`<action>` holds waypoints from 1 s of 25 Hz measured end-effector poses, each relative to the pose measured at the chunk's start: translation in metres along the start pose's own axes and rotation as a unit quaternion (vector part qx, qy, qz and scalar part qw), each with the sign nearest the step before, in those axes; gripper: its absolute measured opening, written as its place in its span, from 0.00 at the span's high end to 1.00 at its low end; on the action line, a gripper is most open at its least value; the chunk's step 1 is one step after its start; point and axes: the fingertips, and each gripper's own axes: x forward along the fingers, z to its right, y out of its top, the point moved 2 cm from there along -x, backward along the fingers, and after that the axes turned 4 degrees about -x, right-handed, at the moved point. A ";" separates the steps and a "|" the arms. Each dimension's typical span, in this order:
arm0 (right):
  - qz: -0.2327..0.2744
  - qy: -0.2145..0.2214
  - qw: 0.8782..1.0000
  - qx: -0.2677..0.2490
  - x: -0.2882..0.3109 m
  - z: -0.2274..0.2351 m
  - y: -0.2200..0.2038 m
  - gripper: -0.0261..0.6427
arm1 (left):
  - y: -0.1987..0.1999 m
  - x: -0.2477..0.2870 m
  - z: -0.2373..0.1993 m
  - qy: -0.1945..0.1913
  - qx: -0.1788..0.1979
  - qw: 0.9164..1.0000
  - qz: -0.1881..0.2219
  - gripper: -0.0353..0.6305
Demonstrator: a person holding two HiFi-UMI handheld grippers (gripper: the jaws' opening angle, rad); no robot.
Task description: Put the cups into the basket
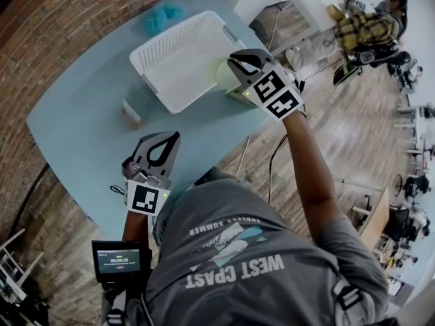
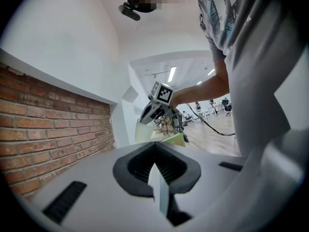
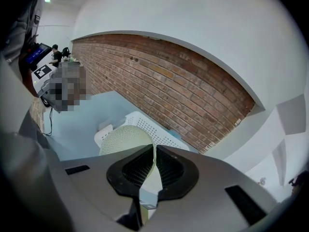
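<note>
Head view: the right claw (image 1: 234, 63) grips a pale green cup (image 1: 223, 78) against the white basket (image 1: 146, 56), by the table's (image 1: 81, 128) right edge; the left claw (image 1: 170, 138) hovers over the near edge. Left gripper view: that claw (image 2: 157, 167) is clenched, empty. Right gripper view: the claw (image 3: 153, 151) pinches the cup's (image 3: 126, 139) wall.

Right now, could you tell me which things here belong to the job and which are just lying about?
Job: cup, gripped by the right gripper; basket.
Lying about: blue fluffy thing beyond the basket; small object left of the basket.
</note>
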 end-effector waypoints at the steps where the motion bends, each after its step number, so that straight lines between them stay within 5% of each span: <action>1: -0.001 0.001 1.000 -0.002 0.003 0.003 0.000 0.92 | -0.001 0.000 0.000 0.002 -0.001 1.000 0.000 0.95; 25: -0.053 0.041 0.998 -0.011 0.111 0.053 -0.024 0.92 | -0.021 -0.001 -0.009 0.030 -0.028 0.999 -0.028 0.95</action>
